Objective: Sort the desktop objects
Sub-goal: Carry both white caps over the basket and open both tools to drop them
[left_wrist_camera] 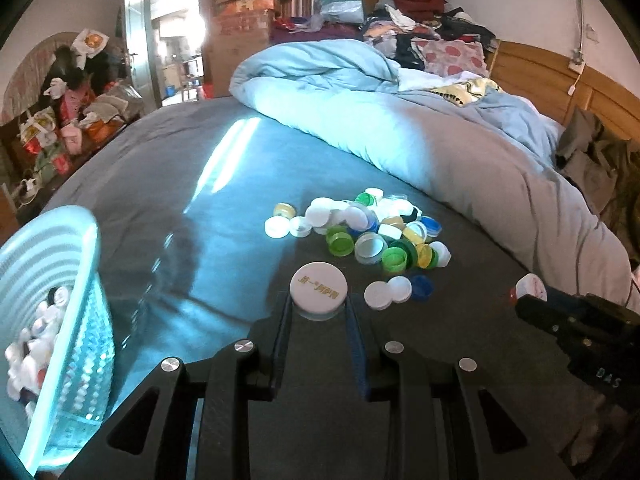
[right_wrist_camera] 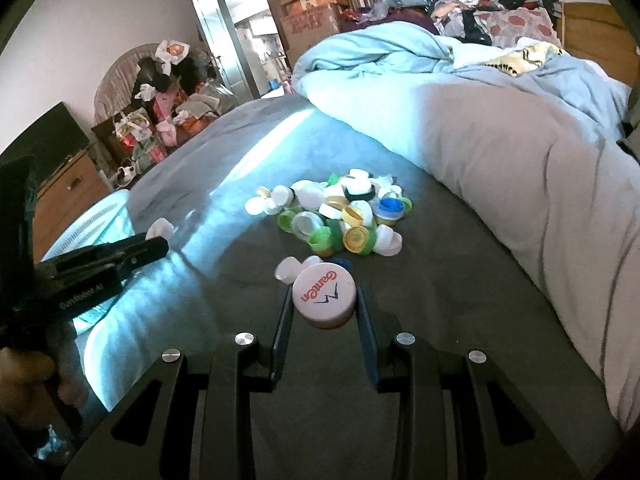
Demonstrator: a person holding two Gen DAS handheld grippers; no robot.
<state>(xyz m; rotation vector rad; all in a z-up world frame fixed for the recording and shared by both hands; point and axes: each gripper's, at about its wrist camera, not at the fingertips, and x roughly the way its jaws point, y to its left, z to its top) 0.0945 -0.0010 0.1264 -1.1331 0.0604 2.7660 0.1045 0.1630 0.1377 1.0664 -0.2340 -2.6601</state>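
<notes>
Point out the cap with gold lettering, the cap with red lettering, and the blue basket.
Gold-lettered cap (left_wrist_camera: 319, 286), left wrist view, on its flat white top.
Red-lettered cap (right_wrist_camera: 323, 295), right wrist view, on its printed top.
Blue basket (left_wrist_camera: 80, 224), left wrist view, on its upper rim.

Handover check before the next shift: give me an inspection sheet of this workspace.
Surface: grey bed sheet, sunlit strip.
Job's things: pile of bottle caps; blue basket at left holds white caps.
Clutter: rumpled blue duvet.
Grippers: left tongs shut on white cap; right tongs shut on cap with red lettering.
Cables: grey cord trailing over the duvet.
Surroundings: stacked cardboard boxes, clothes heap, open door.
</notes>
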